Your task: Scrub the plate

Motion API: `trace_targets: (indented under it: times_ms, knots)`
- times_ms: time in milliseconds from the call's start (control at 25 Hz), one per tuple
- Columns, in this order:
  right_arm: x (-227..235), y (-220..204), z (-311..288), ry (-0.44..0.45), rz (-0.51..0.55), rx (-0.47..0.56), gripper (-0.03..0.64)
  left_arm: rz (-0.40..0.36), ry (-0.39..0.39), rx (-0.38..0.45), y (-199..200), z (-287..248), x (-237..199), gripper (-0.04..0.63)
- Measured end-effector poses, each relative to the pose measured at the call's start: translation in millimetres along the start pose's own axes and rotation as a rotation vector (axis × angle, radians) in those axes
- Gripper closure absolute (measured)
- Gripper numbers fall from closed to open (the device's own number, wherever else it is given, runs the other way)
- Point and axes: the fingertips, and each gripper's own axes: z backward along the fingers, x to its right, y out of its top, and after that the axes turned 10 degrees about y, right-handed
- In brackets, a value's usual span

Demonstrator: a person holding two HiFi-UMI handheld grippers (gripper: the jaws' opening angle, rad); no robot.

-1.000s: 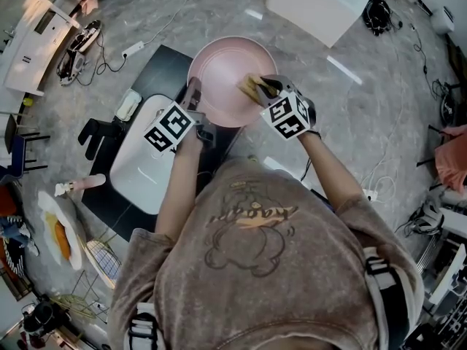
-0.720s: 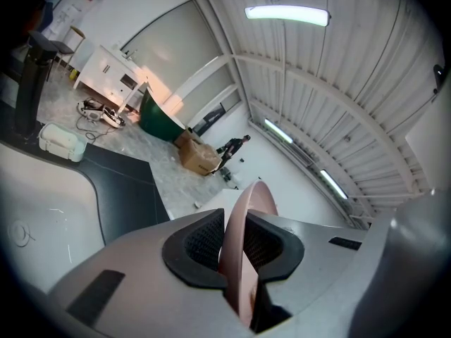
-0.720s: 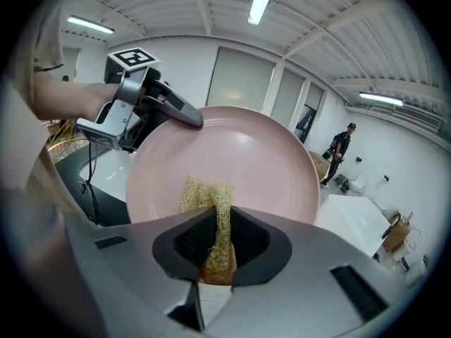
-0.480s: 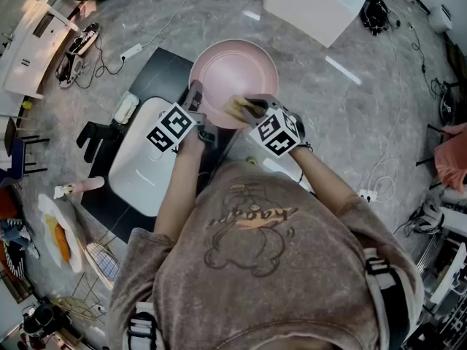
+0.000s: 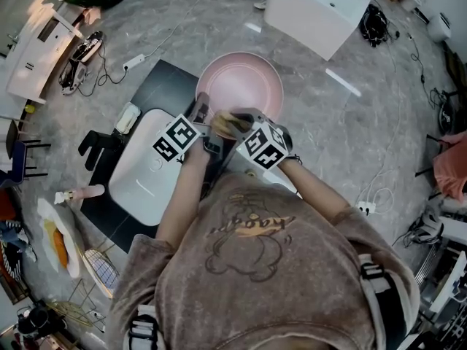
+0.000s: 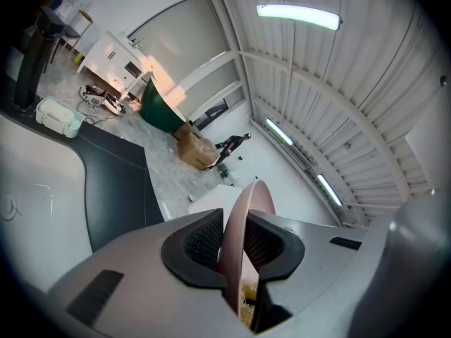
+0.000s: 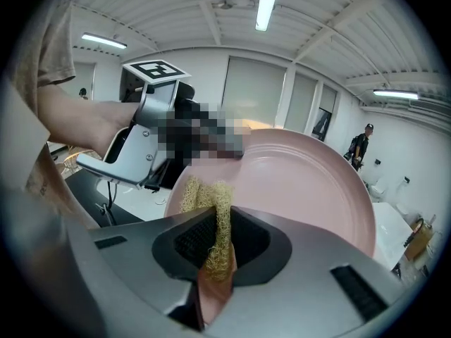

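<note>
A round pink plate point(image 5: 244, 79) is held out over the floor, tilted, with its near rim at the grippers. My left gripper point(image 5: 201, 109) is shut on that rim; in the left gripper view the plate point(image 6: 244, 213) stands edge-on between the black pads point(image 6: 204, 239). My right gripper point(image 5: 237, 121) is shut on a straw-coloured fibrous scrubber point(image 5: 225, 122). In the right gripper view the scrubber point(image 7: 211, 206) pokes out of the jaws and lies against the plate's face point(image 7: 310, 182) near the lower left rim. A bit of scrubber point(image 6: 246, 308) shows low behind the plate.
A white basin point(image 5: 142, 162) lies on a dark mat point(image 5: 164, 86) below my left arm, with a small white container point(image 5: 125, 119) beside it. A white box point(image 5: 321, 6) stands beyond the plate. Cables and a power strip point(image 5: 133, 62) trail on the marble floor.
The right gripper has dragged the scrubber from the plate's right middle down and left to the near rim, close to the left gripper. The left grip on the plate holds.
</note>
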Motion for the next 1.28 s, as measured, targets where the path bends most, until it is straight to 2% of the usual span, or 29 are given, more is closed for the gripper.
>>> trace_targets:
  times_ms: [200, 520, 680, 1040, 1280]
  knots:
    - [11, 9, 0, -0.014, -0.007, 0.024, 0.567, 0.027, -0.027, -0.036, -10, -1, 4, 0.528]
    - [42, 18, 8, -0.078, -0.021, 0.036, 0.567, 0.025, -0.06, -0.096, -21, -3, 11, 0.529]
    - [53, 21, 10, -0.098, -0.003, 0.027, 0.566, -0.008, -0.084, -0.121, -22, -5, 16, 0.529]
    - [68, 28, 7, -0.108, 0.053, 0.007, 0.561, -0.01, -0.106, -0.145, -25, -6, 17, 0.529]
    - [80, 33, 9, -0.126, 0.064, 0.001, 0.557, 0.027, -0.11, -0.142, -22, -6, 16, 0.529]
